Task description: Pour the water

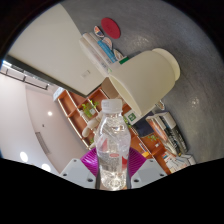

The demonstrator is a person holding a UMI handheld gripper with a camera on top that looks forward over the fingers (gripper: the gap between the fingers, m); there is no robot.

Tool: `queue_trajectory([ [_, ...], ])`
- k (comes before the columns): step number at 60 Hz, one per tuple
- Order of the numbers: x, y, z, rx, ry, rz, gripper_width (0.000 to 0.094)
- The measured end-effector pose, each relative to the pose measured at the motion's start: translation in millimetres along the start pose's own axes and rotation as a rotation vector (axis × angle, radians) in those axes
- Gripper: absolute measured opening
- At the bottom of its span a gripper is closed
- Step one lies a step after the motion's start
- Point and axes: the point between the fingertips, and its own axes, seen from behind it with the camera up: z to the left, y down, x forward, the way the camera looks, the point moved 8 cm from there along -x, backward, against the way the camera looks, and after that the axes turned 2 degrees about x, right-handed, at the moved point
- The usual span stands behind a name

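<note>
Fingers (113, 172) grip a capped water bottle (113, 140) between them; cap likely must come off before pouring water.

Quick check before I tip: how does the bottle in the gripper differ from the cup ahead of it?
The bottle is clear plastic with a white cap, so you see through it; the cup is opaque cream. The bottle sits between the fingers of the gripper, pressed by both pads; the cup lies beyond them, free. The bottle is capped; the cup's mouth is open. Both look roughly cylindrical.
</note>
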Motion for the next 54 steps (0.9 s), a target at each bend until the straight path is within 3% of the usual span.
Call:
queue_trajectory([
  [9,-9.1,22.2,18.0,-0.206,-0.001,0.021,0.0380],
  [18,-12.3,42.7,61.8,-0.870,0.049,0.032,0.0381],
  [25,-13.5,37.6,100.3,-1.358,0.053,-0.024,0.0379],
  [36,-5.7,-36.1,128.2,-1.879,0.187,-0.165,0.0386],
  [42,-0.8,-85.6,141.1,-2.090,0.321,-0.246,0.0386],
  [54,7.9,-187.7,136.0,-2.179,0.508,-0.369,0.0386],
])
